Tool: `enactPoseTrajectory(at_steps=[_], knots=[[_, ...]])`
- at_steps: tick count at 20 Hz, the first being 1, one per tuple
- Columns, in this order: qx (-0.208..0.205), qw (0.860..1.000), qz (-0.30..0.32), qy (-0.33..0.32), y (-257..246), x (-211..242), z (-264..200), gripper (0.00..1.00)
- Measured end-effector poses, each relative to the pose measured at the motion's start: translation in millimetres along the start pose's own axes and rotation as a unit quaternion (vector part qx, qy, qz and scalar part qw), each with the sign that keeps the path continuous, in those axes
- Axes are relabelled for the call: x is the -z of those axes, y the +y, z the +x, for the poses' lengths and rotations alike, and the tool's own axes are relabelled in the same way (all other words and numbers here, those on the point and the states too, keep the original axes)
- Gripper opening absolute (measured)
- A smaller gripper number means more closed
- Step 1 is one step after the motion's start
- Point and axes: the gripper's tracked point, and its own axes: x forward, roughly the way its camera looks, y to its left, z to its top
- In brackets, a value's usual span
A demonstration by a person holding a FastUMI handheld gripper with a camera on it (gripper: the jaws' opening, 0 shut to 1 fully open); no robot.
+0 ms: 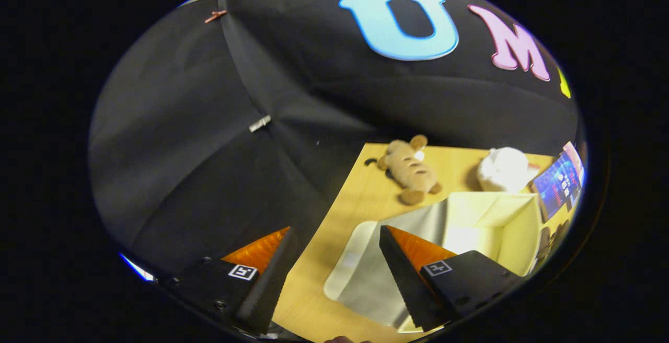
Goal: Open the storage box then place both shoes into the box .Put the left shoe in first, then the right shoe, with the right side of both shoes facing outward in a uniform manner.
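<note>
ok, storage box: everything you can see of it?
The box sits on the wooden table, just ahead of the open gripper, which holds nothing. It looks like pale cream plastic or fabric, rectangular, with its front open and the cream interior apparently empty. A translucent greyish flap with rounded corners folds down from the opening onto the table. One finger overlaps the flap in view; contact is unclear. A brown plush toy lies beyond it, apart.

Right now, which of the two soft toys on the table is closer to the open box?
The white toy, right behind the box. The brown toy lies apart from it. The open claw holds nothing.
</note>
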Motion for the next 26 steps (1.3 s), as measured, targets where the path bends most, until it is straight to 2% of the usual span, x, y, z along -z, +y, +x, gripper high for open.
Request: enactPoseTrajectory(at_steps=[5, 10, 13, 17, 21, 26], knots=[[0.053, 0.995, -0.015, -0.080, -94.4, -61.3, -79.8, 0.98], [0.136, 0.982, -0.030, -0.131, -207.1, -86.0, -158.1, 0.98], [0.186, 0.974, -0.010, -0.130, -272.7, -69.9, -194.7, 0.98], [0.233, 0.967, 0.017, -0.105, -354.4, -34.8, -226.4, 0.98], [0.251, 0.965, 0.031, -0.068, -406.9, 7.3, -235.8, 0.98], [0.257, 0.965, 0.047, -0.003, -445.8, 71.9, -225.2, 0.98]])
